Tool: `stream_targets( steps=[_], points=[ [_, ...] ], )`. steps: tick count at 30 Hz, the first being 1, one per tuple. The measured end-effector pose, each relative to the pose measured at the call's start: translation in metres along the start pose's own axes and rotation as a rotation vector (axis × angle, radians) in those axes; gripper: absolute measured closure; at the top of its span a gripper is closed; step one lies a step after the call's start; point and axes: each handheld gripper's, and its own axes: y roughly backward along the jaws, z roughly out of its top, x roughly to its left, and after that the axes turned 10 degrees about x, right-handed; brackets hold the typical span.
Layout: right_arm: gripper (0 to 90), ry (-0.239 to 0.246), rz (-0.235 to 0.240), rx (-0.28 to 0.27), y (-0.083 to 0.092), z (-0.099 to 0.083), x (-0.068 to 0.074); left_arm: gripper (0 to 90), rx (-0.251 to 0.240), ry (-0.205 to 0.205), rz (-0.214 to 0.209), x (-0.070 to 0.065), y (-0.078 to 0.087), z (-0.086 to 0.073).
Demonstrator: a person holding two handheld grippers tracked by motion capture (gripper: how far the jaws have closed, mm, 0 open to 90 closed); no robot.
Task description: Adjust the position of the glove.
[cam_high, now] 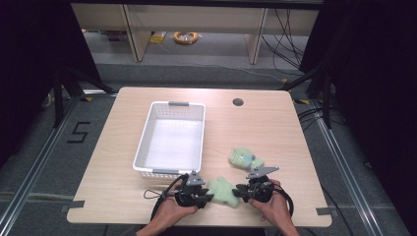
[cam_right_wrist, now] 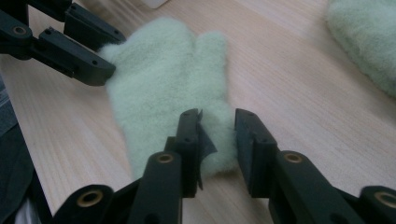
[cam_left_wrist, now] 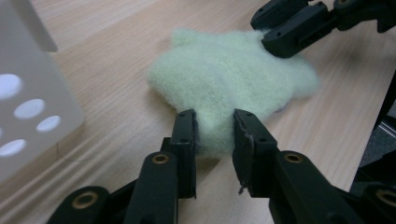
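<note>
Both my grippers are on the same pale green fleece mitten, which lies flat on the wood table near my edge, betw. my two hands. My left gripper has its jaws clamped on one edge of the mitten; fleece is pinched betw. the pads and bulges out past them. In the left gripper view the right gripper's jaws come in from top right and bite the far edge. My right gripper grips the opposite end: fleece sits betw. its jaws, and a bit of loose pad material sticks off the left jaw. In the right gripper view the thumb of the mitten points away from me, and the left gripper's jaws hold the top-left edge.

White perforated basket stands just beyond my left hand, w/ nothing visible inside. A second green fleece item w/ a blue patch lies just beyond my right hand, apart from the mitten.
</note>
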Motion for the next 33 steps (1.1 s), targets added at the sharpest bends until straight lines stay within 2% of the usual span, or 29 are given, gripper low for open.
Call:
stream_targets(
  steps=[3,4,5,6,7,8,9,11,12,13,14,15,16,18,19,20,21,22,23,24,25,26,27,28,29,30,31,32,33],
  points=[
    [80.3,0.017,-0.018,-0.002,0.001,0.001,0.002,75.4,0.008,-0.013,-0.004,-0.002,0.001,-0.001],
    [81.8,0.031,-0.018,0.015,0.003,0.001,0.002,76.1,0.005,-0.008,-0.004,-0.003,0.001,-0.001],
    [83.1,0.028,-0.015,0.008,0.004,0.001,0.002,76.9,0.007,-0.021,-0.016,-0.004,0.003,-0.001],
    [83.9,0.032,-0.019,-0.012,0.003,0.001,0.002,77.4,0.000,-0.016,-0.031,-0.006,0.004,-0.001],
    [84.5,0.058,-0.032,-0.007,0.005,0.001,0.001,77.6,-0.008,0.005,-0.039,-0.009,0.004,-0.002],
    [84.9,0.065,-0.033,0.008,0.007,0.001,0.001,77.8,-0.011,-0.008,-0.043,-0.012,0.006,-0.002],
    [85.1,0.062,-0.034,-0.005,0.009,0.002,0.003,77.9,-0.008,-0.034,-0.039,-0.013,0.008,-0.002],
    [85.1,0.065,-0.029,0.008,0.013,0.003,0.004,77.8,-0.005,-0.039,-0.039,-0.016,0.010,-0.002],
    [85.2,0.087,-0.039,-0.022,0.019,0.003,0.005,77.8,-0.031,-0.024,-0.064,-0.023,0.010,-0.002],
    [85.2,0.093,-0.046,0.004,0.026,0.003,0.007,77.8,-0.036,-0.029,-0.076,-0.025,0.011,-0.001],
    [85.3,0.105,-0.051,0.002,0.029,0.002,0.007,77.8,-0.032,-0.038,-0.078,-0.027,0.011,-0.001],
    [85.3,0.106,-0.048,0.002,0.032,0.000,0.007,77.8,-0.041,-0.018,-0.094,-0.031,0.010,0.000],
    [85.2,0.100,-0.053,-0.020,0.033,-0.002,0.007,77.8,-0.037,-0.030,-0.106,-0.032,0.011,0.000],
    [85.3,0.104,-0.051,0.002,0.037,-0.005,0.004,77.7,-0.038,-0.024,-0.120,-0.038,0.008,0.000],
    [85.2,0.099,-0.050,0.005,0.036,-0.007,0.002,77.7,-0.027,-0.050,-0.115,-0.038,0.008,-0.001],
    [85.2,0.089,-0.048,0.000,0.035,-0.009,0.001,77.7,-0.025,-0.030,-0.125,-0.040,0.006,-0.001],
    [85.2,0.087,-0.040,0.015,0.034,-0.010,0.001,77.6,-0.010,-0.049,-0.114,-0.039,0.005,-0.002],
    [85.2,0.080,-0.037,0.014,0.032,-0.010,0.001,77.5,-0.009,-0.035,-0.130,-0.040,0.003,-0.002],
    [85.1,0.080,-0.042,0.029,0.030,-0.011,0.001,77.5,-0.015,-0.028,-0.127,-0.040,0.001,-0.003],
    [85.1,0.091,-0.044,0.021,0.027,-0.011,0.000,77.4,-0.002,-0.055,-0.110,-0.038,0.000,-0.003],
    [85.0,0.097,-0.045,0.038,0.026,-0.011,-0.001,77.4,-0.002,-0.055,-0.110,-0.038,0.000,-0.003],
    [84.9,0.076,-0.035,0.052,0.025,-0.011,0.000,77.2,0.004,-0.047,-0.108,-0.035,-0.002,-0.004],
    [84.7,0.089,-0.052,0.038,0.022,-0.012,-0.001,76.8,0.004,-0.041,-0.111,-0.034,-0.003,-0.005],
    [84.4,0.076,-0.037,0.042,0.022,-0.012,-0.001,76.2,0.008,-0.042,-0.106,-0.033,-0.004,-0.005],
    [83.9,0.077,-0.034,0.045,0.022,-0.012,-0.001,75.2,0.007,-0.014,-0.121,-0.033,-0.004,-0.006],
    [83.2,0.078,-0.038,0.040,0.022,-0.012,-0.002,74.4,0.008,-0.033,-0.118,-0.031,-0.004,-0.006],
    [82.3,0.080,-0.036,0.059,0.022,-0.012,-0.002,73.1,0.009,-0.035,-0.110,-0.031,-0.004,-0.006],
    [81.4,0.073,-0.032,0.052,0.021,-0.012,-0.002,70.7,0.001,-0.020,-0.125,-0.032,-0.004,-0.006],
    [80.0,0.079,-0.043,0.035,0.020,-0.013,-0.003,67.8,0.010,-0.026,-0.127,-0.031,-0.003,-0.006]
  ],
)
